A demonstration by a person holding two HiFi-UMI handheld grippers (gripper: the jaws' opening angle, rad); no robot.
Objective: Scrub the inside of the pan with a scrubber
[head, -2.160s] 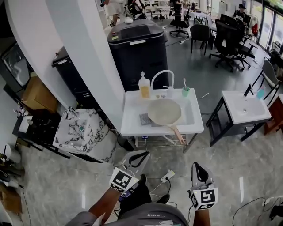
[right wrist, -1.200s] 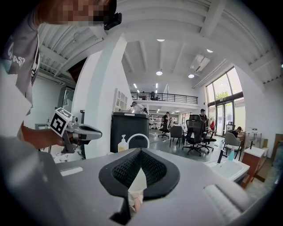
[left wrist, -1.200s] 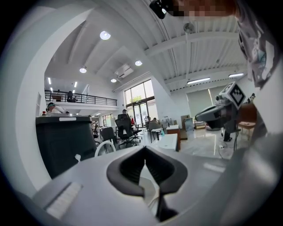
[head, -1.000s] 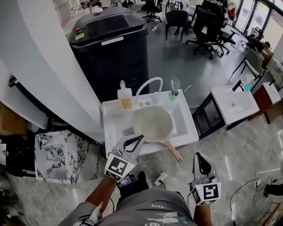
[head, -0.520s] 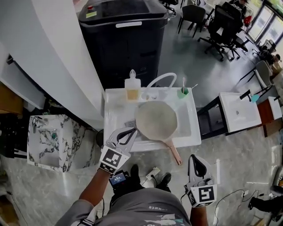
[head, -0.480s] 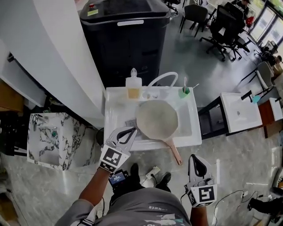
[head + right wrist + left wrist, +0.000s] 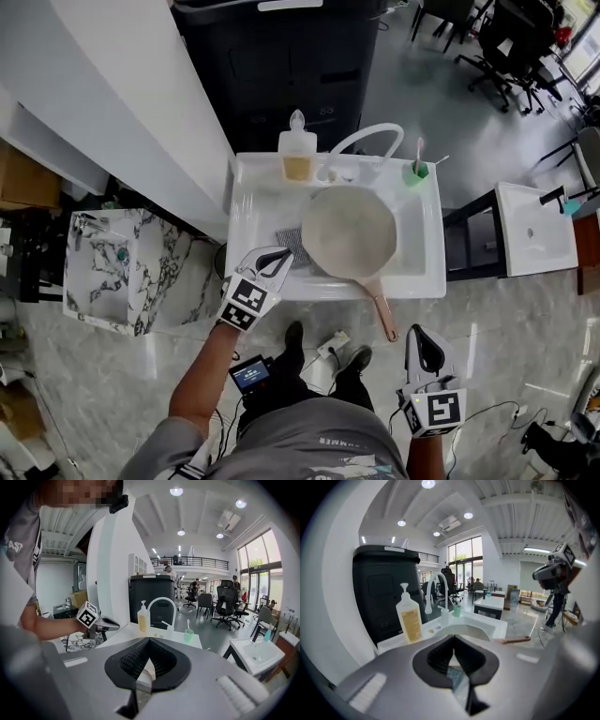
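A pale round pan (image 7: 350, 232) lies in the white sink (image 7: 258, 192). Its copper-coloured handle (image 7: 382, 314) sticks out over the front edge and also shows in the left gripper view (image 7: 516, 640). A grey scrubber (image 7: 291, 244) lies on the sink's left ledge, against the pan's left rim. My left gripper (image 7: 281, 253) is shut and empty, its tip at the sink's front-left edge just short of the scrubber. My right gripper (image 7: 420, 332) hangs shut and empty over the floor, in front of the sink and below the handle's end.
A soap bottle (image 7: 297, 155), a curved white faucet (image 7: 370, 139) and a green cup (image 7: 416, 171) with a toothbrush line the sink's back. A black bin (image 7: 281, 66) stands behind, a white wall to the left, a second small sink (image 7: 534, 230) to the right. Cables lie on the floor.
I have come closer to the sink, which now sits lower and larger in the head view. The left gripper has sunk toward the scrubber; the right has dropped a little. Both stayed shut.
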